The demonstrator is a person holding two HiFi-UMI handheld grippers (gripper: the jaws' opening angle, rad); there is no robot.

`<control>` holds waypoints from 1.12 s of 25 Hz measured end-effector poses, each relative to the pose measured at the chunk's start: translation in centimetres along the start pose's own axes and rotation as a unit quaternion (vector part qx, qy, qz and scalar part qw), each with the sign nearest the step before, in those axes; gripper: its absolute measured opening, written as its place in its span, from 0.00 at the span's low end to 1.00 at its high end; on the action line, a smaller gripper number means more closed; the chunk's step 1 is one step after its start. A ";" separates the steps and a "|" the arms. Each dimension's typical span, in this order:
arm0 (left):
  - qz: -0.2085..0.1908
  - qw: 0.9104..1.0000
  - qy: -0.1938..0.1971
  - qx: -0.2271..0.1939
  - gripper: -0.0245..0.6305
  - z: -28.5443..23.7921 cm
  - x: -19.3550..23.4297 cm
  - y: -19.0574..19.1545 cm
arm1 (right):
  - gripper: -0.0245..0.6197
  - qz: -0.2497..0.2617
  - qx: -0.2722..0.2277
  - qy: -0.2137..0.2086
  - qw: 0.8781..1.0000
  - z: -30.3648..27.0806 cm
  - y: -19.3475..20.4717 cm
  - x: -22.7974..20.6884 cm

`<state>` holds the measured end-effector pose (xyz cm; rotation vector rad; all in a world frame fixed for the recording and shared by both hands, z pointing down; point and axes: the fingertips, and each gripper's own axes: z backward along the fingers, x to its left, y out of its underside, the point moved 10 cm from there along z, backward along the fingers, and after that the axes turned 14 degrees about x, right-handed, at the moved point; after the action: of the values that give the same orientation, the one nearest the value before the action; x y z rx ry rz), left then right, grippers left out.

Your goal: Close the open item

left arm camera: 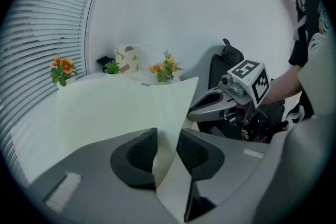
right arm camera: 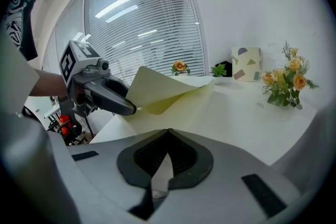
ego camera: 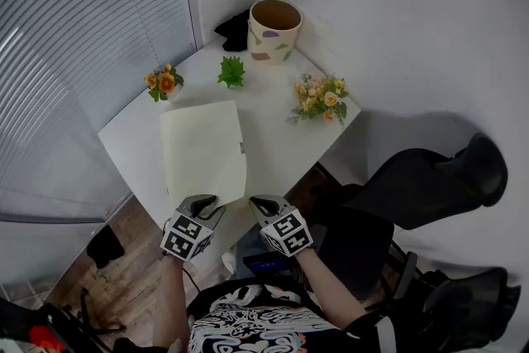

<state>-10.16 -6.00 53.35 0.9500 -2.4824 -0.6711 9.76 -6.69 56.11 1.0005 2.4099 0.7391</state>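
On the white table (ego camera: 281, 153) beside the blinds (ego camera: 83, 54) a pale yellow folder (ego camera: 202, 149) is laid, its lifted cover corner passed between the parted, loosened jaws of the left gripper (ego camera: 207, 201), while the right gripper (ego camera: 260, 201) is seen clenched on nothing.

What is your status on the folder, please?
Left gripper open, folder cover corner between jaws. Right gripper shut. Cover raised, not closed. Nothing blocks it.

White table (ego camera: 281, 153), blinds (ego camera: 83, 54), perhaps wooden floor (ego camera: 124, 277)
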 end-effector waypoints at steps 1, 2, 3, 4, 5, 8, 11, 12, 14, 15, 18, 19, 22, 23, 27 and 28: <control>-0.003 1.000 0.000 0.006 0.20 -0.1 0.0 -0.1 | 0.04 0.001 0.000 -0.001 1.000 0.0 0.0 0.0; -0.007 1.000 0.000 0.012 0.20 -0.2 0.0 -0.2 | 0.04 0.002 0.001 -0.001 1.000 0.0 0.0 0.0; -0.010 1.000 0.000 0.018 0.20 -0.3 0.0 -0.2 | 0.04 0.003 0.001 -0.002 1.000 0.0 -0.1 0.0; -0.013 1.000 0.000 0.024 0.21 -0.3 0.0 -0.3 | 0.04 0.004 0.002 -0.002 1.000 0.0 -0.1 0.0; -0.016 0.999 0.000 0.029 0.21 -0.4 0.0 -0.4 | 0.04 0.005 0.002 -0.002 1.000 0.0 -0.1 0.0; -0.021 0.999 0.005 0.039 0.21 -0.5 0.0 -0.5 | 0.04 0.006 0.003 -0.003 1.000 0.0 -0.1 0.0; -0.030 0.998 0.006 0.051 0.22 -0.6 -0.1 -0.6 | 0.04 0.006 0.002 -0.003 1.000 0.0 -0.1 0.0; -0.034 0.998 0.005 0.056 0.22 -0.7 -0.2 -0.7 | 0.04 0.006 0.002 -0.003 1.000 0.0 -0.1 0.0; -0.040 0.997 0.005 0.066 0.22 -0.8 -0.3 -0.9 | 0.04 0.006 0.001 -0.004 1.000 0.1 0.0 -0.1; -0.042 0.997 0.006 0.071 0.22 -0.8 -0.3 -1.0 | 0.04 0.006 0.001 -0.004 1.000 0.1 0.0 -0.1; -0.053 0.994 0.006 0.091 0.23 -1.1 -0.3 -1.2 | 0.04 0.006 0.002 -0.004 1.000 0.0 -0.1 0.0; -0.060 0.993 0.005 0.099 0.23 -1.2 -0.3 -1.3 | 0.04 0.006 0.002 -0.004 1.000 0.0 -0.1 0.0; -0.083 0.988 0.002 0.127 0.23 -1.5 -0.5 -1.6 | 0.04 0.006 0.004 -0.005 1.000 0.0 -0.1 -0.1; -0.088 0.987 0.002 0.136 0.23 -1.6 -0.5 -1.7 | 0.04 0.006 0.004 -0.005 1.000 -0.1 -0.1 -0.1; -0.108 0.979 0.000 0.171 0.24 -1.9 -0.7 -2.1 | 0.04 0.005 0.004 -0.004 1.000 0.0 0.0 0.0; -0.115 0.977 -0.003 0.182 0.24 -2.0 -0.8 -2.2 | 0.04 0.004 0.003 -0.005 1.000 0.0 -0.1 0.0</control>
<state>-7.42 -7.48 53.55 1.3847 -2.5740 -0.2860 9.71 -6.73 56.10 1.0151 2.4032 0.7285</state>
